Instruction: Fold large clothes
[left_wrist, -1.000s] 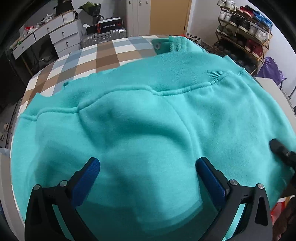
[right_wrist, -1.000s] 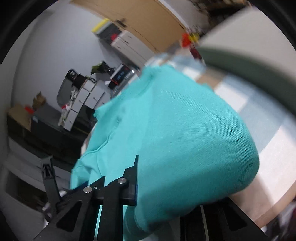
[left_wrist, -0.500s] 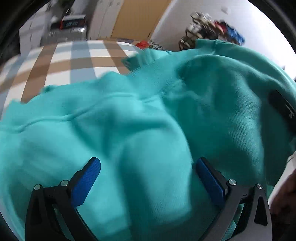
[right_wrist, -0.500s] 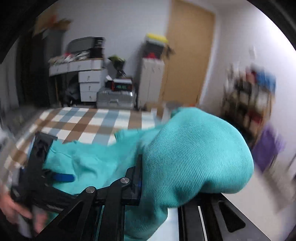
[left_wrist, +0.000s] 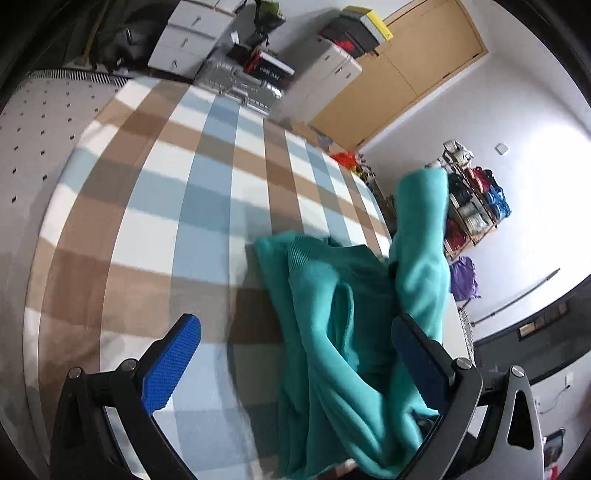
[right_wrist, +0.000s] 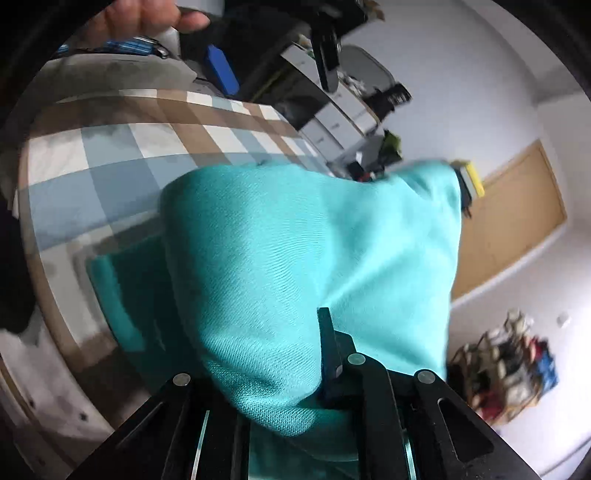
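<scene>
A teal sweatshirt (left_wrist: 332, 332) lies bunched on the right part of the checked tablecloth (left_wrist: 184, 203), with one part lifted high toward the right. My left gripper (left_wrist: 295, 325) is open, its blue pads wide apart; folds of the fabric pass by its right finger. In the right wrist view my right gripper (right_wrist: 266, 354) holds a thick bunch of the sweatshirt (right_wrist: 295, 240) between its fingers, and its jaws are opening slightly. The fabric covers its left fingertip. The left gripper's blue pad (right_wrist: 221, 70) and a hand (right_wrist: 147, 14) show at the top.
White drawers (left_wrist: 192, 33) and a silver suitcase (left_wrist: 240, 85) stand beyond the table's far edge, beside a wooden door (left_wrist: 406, 66). A shoe rack (left_wrist: 476, 206) stands at the right. A white perforated surface (left_wrist: 37, 110) borders the tablecloth on the left.
The sweatshirt lay spread over the table; now it is pulled up and bunched to the right, baring most of the checked cloth. Both grippers have swung and rolled; the right keeps its hold.
</scene>
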